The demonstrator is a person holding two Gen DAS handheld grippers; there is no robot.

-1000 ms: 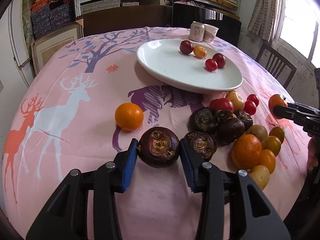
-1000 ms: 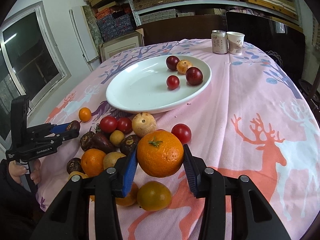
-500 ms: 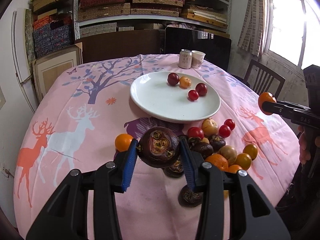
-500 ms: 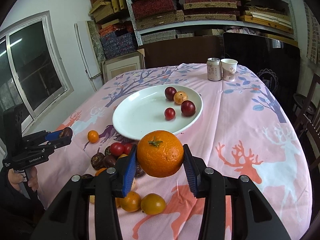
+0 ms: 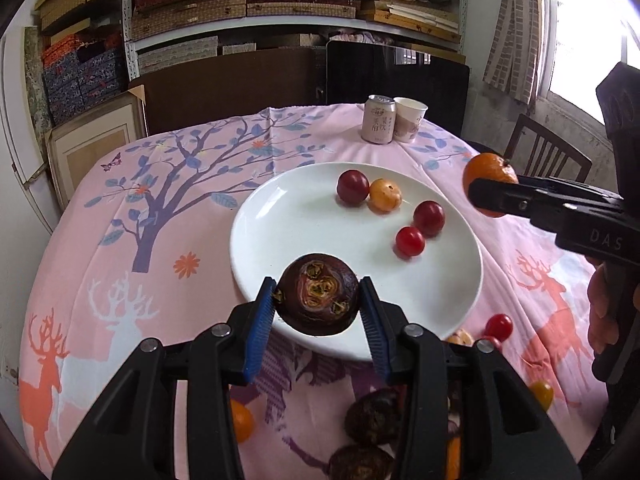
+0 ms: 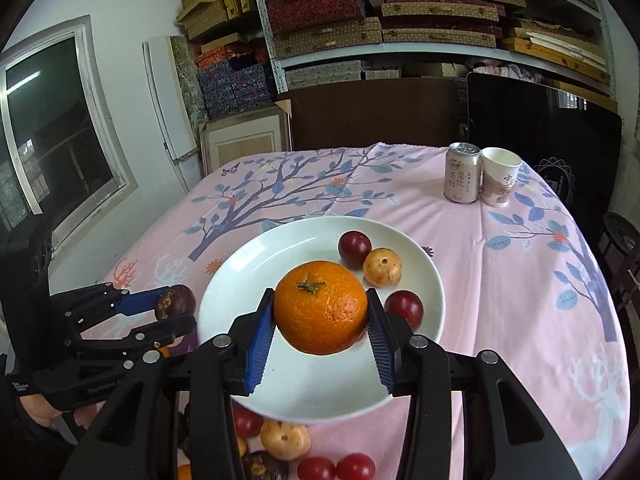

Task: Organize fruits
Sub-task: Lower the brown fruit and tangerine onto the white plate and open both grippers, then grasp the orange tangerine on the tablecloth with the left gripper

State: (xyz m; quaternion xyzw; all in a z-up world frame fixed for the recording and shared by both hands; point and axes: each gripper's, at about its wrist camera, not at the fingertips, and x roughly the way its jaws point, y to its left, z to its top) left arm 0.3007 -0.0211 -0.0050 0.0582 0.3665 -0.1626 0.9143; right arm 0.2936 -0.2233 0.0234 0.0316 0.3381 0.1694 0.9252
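Clamping a dark purple mangosteen across its widest part, the left claw holds it above the near rim of the white plate, while the right claw is closed the same way on an orange over the plate's middle. Both fruits look round, firm and fairly light, so a side-to-side hold at the equator should serve; the orange's waxy skin might slip, and the mangosteen's hard shell likely tolerates pressure. Loose fruit waits near the tabletop's front edge.
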